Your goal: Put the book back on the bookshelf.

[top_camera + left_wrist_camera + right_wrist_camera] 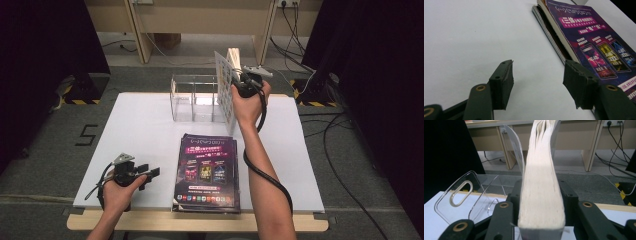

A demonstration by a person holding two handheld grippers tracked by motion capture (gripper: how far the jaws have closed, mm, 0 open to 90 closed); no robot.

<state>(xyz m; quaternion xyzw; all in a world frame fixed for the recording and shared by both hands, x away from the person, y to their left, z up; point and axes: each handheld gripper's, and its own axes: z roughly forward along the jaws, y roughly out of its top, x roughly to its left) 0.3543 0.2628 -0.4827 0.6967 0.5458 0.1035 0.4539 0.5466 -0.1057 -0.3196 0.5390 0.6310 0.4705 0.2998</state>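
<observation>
From the high view, the right claw (239, 80) holds a thick book with a white patterned cover (226, 90) upright at the right end of the clear acrylic divided rack (194, 97) at the far side of the white counter (140, 130). A stack of purple-covered books (207, 172) lies flat near the front edge, and the left claw (150, 175) rests on the counter just left of that stack. The step in hand appears to be standing the book in the rack. To do it well, I judge the book should be kept vertical, lined up with a slot between the clear dividers, and lowered until its bottom edge is borne before letting go; loosening too soon would let it topple.

In the left gripper view, the left claw (537, 85) stands released with nothing between its jaws, and the purple stack (584, 42) shows its layered page edges and spines close up, detail too small to read from above.

The right gripper view shows the cream page block of the book (541, 195) filling the gap of the right claw (541, 202), jaws flanking both covers; whether the pads press firmly I cannot tell. It also reveals a clear divider panel with an oval handle cut-out (461, 195) to the left, barely visible from above.
</observation>
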